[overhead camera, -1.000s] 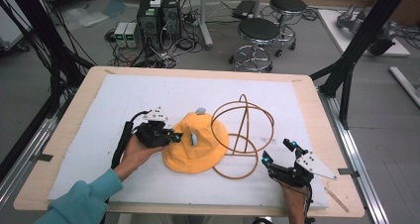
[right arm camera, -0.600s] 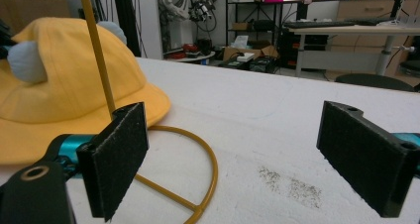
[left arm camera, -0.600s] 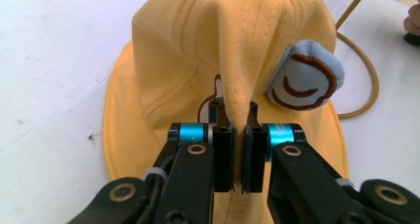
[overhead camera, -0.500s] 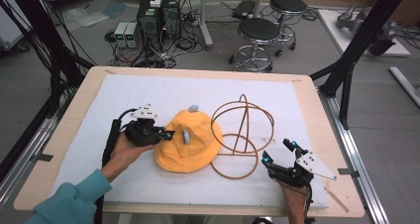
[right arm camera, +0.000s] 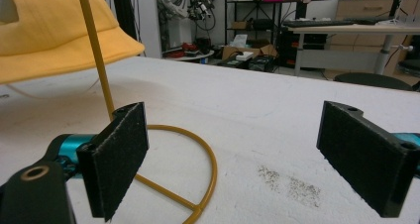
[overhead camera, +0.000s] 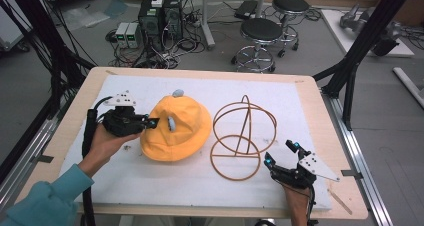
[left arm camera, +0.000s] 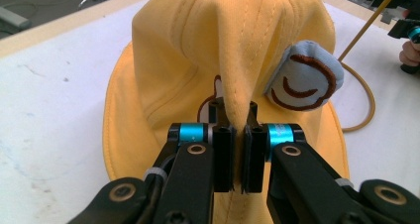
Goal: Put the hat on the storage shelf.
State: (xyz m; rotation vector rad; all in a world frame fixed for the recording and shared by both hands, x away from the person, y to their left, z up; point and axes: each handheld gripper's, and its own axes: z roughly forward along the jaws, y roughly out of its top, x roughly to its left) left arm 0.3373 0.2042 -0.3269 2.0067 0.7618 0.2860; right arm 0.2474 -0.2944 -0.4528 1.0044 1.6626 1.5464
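On the white mat (overhead camera: pixel 165 186) that covers the wooden table (overhead camera: pixel 325 116), we see a yellow bucket hat (overhead camera: pixel 182 131) lying a little left of the middle, crown up, with a small pale-blue ear patch (overhead camera: pixel 171 122) on its side and another (overhead camera: pixel 177 92) at its far edge. From the left edge we find the left gripper (overhead camera: pixel 151 121) reaching in, held in a hand (overhead camera: pixel 107 141) with a teal sleeve (overhead camera: pixel 45 203) behind it. In the left gripper view its jaws are nearly together and pinch a raised fold of the hat's (left arm camera: pixel 237 50) crown fabric between the pads (left arm camera: pixel 224 157), so that the cloth stands up in a ridge above them; the blue patch (left arm camera: pixel 304 80), stitched with brown curves, sits just to one side.

Just beside the hat, toward the right, stands a yellow wire hat stand (overhead camera: pixel 243 136): a ring flat on the mat, an upright rod and hoops above it. We cannot tell whether the hat's brim touches it.

Near the front right corner of the mat we see the right gripper (overhead camera: pixel 280 155), held low in a hand (overhead camera: pixel 295 203), pointing toward the stand's base ring. In the right gripper view its jaws are spread wide with nothing between them; the stand's ring and rod (right arm camera: pixel 163 159) lie just past the left jaw, and the hat's brim (right arm camera: pixel 59 40) hangs above at the upper left.
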